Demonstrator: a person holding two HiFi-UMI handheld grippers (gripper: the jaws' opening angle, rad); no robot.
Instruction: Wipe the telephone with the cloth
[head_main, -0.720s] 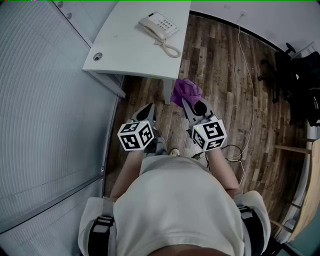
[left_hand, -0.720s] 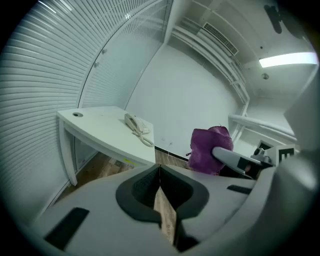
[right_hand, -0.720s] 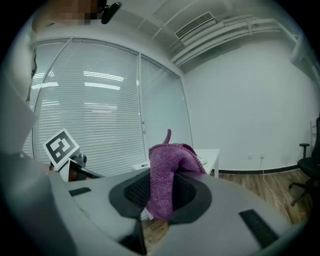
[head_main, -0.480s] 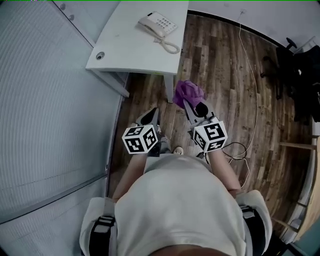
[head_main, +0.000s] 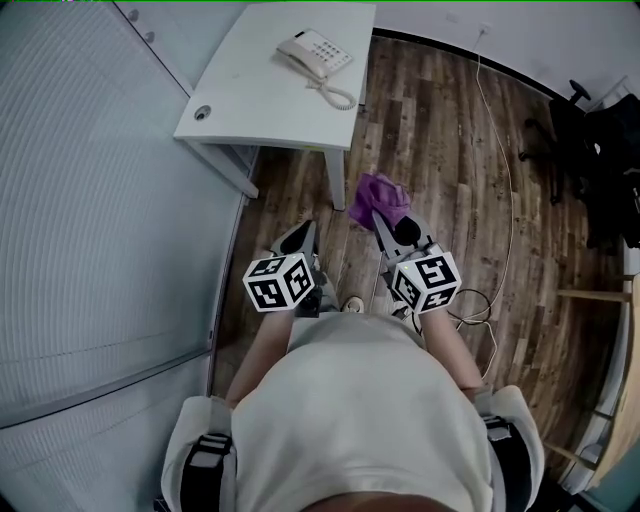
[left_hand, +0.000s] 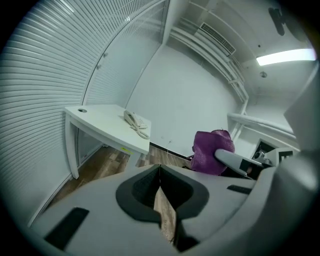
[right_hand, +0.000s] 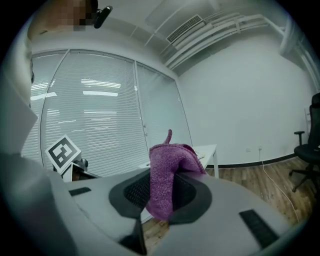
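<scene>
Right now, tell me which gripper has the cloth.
The right gripper: its jaws clamp the purple cloth. The left gripper is shut on nothing.

White top (head_main: 350, 400), black shoulder straps (head_main: 203, 462); pale grey left gripper (head_main: 304, 229) and right gripper (head_main: 381, 217), black-and-white marker cubes (head_main: 278, 283).

The head view is taken from above the person and aimed steeply down, so the tabletop (head_main: 262, 95) is seen well ahead, near the picture's top edge. The left gripper view is taken along the left gripper (left_hand: 159, 172) from well short of the tabletop. The right gripper view is aimed along the right gripper (right_hand: 161, 192) toward the same tabletop, mostly screened by the cloth (right_hand: 167, 165) just before the lens. Tabletop and cloth are shared by all three views; the telephone (head_main: 315, 52) on the tabletop is shown in the head and left gripper views.
</scene>
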